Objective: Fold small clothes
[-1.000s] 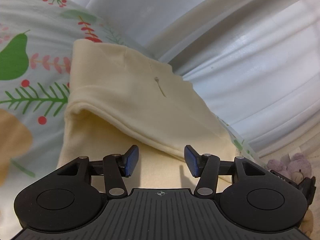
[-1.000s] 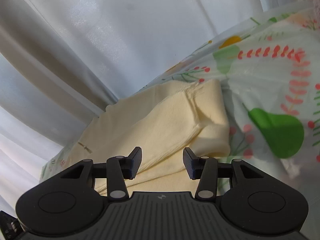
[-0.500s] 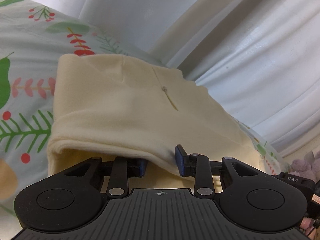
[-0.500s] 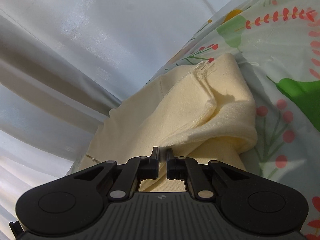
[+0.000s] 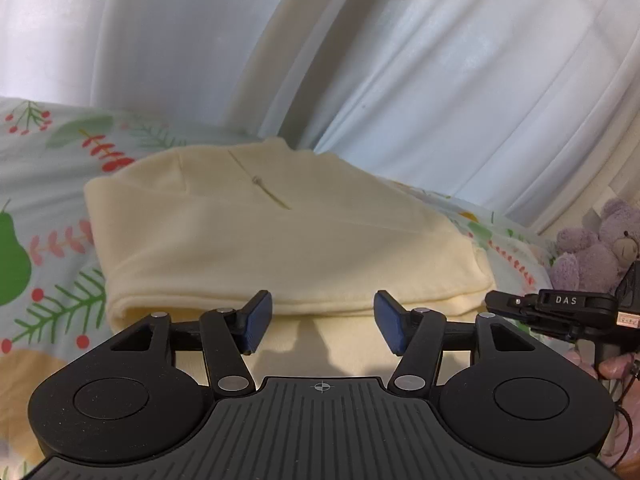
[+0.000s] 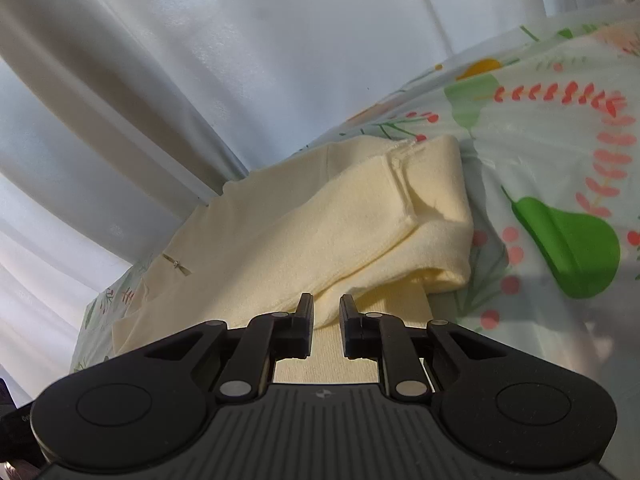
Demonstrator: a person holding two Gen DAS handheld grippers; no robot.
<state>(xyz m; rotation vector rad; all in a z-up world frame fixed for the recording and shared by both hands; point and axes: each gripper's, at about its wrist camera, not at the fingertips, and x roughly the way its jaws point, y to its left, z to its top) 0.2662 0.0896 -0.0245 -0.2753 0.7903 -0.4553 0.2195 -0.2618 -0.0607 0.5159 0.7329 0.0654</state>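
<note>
A pale yellow garment (image 5: pixel 280 240) lies folded on the fruit-print bedsheet (image 5: pixel 48 240), its folded edge facing me. My left gripper (image 5: pixel 322 322) is open just in front of that edge, holding nothing. In the right wrist view the same garment (image 6: pixel 320 232) lies folded, with a thick fold at its right end. My right gripper (image 6: pixel 325 320) has its jaws a narrow gap apart at the garment's near edge; the cloth sits just beyond the tips and is not pinched.
White curtains (image 5: pixel 360 60) hang behind the bed. A purple plush bear (image 5: pixel 600 244) sits at the right, with the other gripper (image 5: pixel 560 308) in front of it. The bedsheet (image 6: pixel 560 160) stretches to the right of the garment.
My left gripper has let go of the fold and opened wide, backing off a little. My right gripper, shut half a second ago, has opened slightly. The top layer now lies flat.
</note>
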